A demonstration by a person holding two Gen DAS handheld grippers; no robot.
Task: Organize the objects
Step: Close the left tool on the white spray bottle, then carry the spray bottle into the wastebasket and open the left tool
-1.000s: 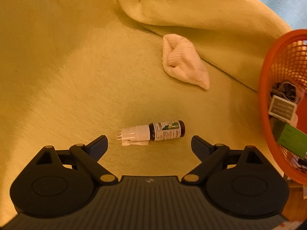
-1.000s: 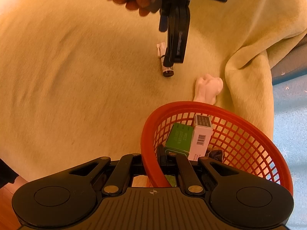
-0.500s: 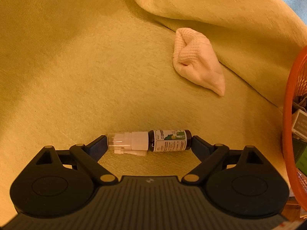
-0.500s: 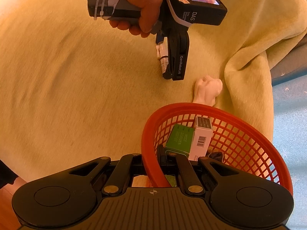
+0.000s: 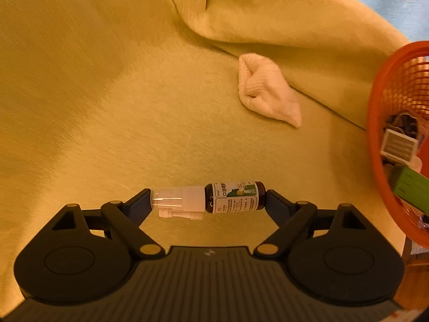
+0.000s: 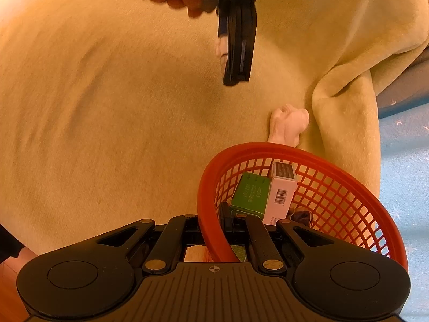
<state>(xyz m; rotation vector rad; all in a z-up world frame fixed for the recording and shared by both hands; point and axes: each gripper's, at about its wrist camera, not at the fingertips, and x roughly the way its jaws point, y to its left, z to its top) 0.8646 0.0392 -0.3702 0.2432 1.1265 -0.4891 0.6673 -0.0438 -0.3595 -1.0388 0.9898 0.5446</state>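
Left gripper point(image 5: 207, 201) pinching spray bottle point(image 5: 207, 200) end to end: cap against left finger, brown base against right finger. Bottle long axis crosswise to gripper, appears lifted just clear of yellow blanket point(image 5: 107, 107).

Red basket point(image 5: 375, 123) lies to bottle's right, near. Right gripper point(image 6: 214, 230) clamped on basket rim, holding it.

White sock point(image 5: 265, 94) on blanket ahead, untouched.

Judgement: next move is rightward carry; left hand does it.

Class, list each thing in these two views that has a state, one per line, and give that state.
Spray bottle: capped, lying sideways, gripped end to end.
Left claw: shut on the spray bottle.
Right claw: shut on the basket's rim.
Red basket: holds boxes, not full.
White sock: crumpled, loose on the blanket.
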